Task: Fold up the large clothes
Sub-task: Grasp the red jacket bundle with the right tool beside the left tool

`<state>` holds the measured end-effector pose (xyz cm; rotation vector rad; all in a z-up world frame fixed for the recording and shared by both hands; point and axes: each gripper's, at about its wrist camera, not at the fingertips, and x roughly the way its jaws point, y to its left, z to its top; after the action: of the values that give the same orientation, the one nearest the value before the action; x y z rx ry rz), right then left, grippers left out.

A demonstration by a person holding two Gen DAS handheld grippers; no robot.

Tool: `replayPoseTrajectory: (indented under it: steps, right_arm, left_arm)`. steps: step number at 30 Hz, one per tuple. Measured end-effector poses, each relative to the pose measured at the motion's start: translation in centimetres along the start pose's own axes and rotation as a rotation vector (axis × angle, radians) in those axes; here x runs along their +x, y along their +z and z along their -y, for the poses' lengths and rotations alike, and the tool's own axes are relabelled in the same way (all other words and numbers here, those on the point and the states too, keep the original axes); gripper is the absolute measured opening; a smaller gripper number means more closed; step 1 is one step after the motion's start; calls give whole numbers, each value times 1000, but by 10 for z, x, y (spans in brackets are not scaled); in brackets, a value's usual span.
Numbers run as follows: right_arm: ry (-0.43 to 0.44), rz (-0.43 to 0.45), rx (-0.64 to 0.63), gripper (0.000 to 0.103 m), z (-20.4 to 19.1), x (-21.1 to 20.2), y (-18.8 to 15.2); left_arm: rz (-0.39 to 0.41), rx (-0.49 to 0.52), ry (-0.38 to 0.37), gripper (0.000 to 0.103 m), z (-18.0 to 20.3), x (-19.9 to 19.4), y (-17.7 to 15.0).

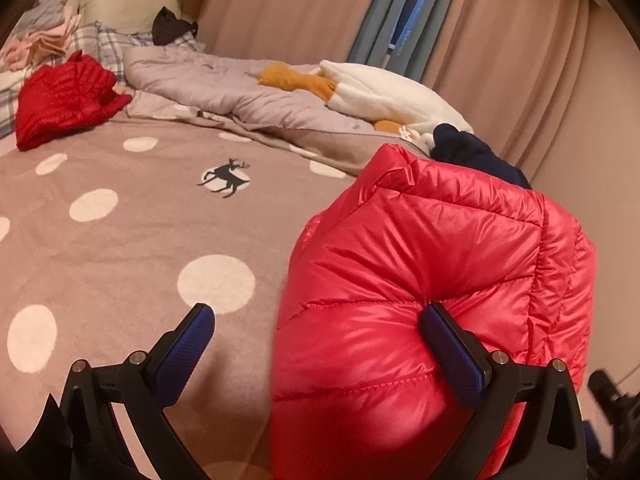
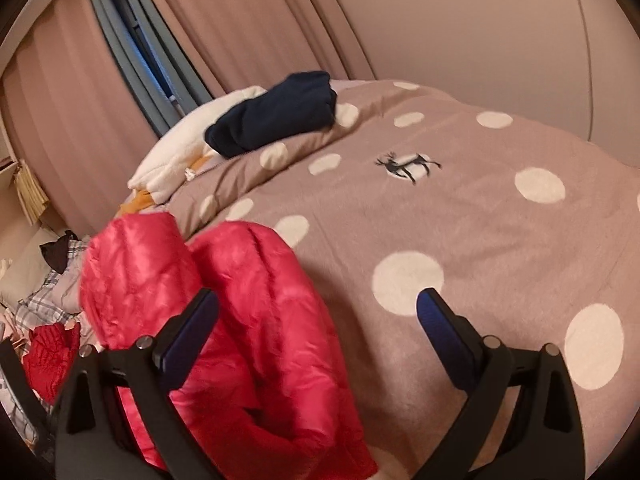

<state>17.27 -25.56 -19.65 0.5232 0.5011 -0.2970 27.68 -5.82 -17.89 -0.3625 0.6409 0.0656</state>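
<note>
A shiny red quilted down jacket (image 1: 420,264) lies bunched on the dotted brown bedspread (image 1: 120,240). My left gripper (image 1: 316,320) is open; its right finger (image 1: 452,352) presses into the jacket's fabric and its left finger (image 1: 188,344) stands free over the bedspread. In the right wrist view the same jacket (image 2: 256,304) lies at lower left. My right gripper (image 2: 318,312) is open; its left finger (image 2: 188,332) is over the jacket and its right finger (image 2: 444,336) is over the bedspread (image 2: 480,232).
A second red jacket (image 1: 64,100) lies folded at the far left by plaid pillows (image 1: 108,48). A grey quilt (image 1: 224,88), a white and orange plush (image 1: 372,92) and a navy folded garment (image 2: 276,114) lie along the curtain side. Pink curtains (image 1: 500,40) hang behind.
</note>
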Motion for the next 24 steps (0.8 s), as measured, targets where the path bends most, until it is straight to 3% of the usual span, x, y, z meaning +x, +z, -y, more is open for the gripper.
replayPoseTrajectory:
  steps: [2,7,14,20,24]
  right_arm:
    - [40,-9,-1,99,-7,2,5]
    - [96,32,-32,98,-30,1,15]
    - [172,-10,-36,97,-54,31,20]
    - [156,-65,9,98,-46,49,16]
    - [131,-64,7,98,-45,49,14]
  left_arm:
    - [6,9,10,103,2,-1,0]
    - [24,18,-23,88,5,-4,-3]
    - [39,63,23,86,11,-3,-1]
    - [-6,2,-35,86,1,6,0]
    - [-5,5,-28,87,4,6,-2]
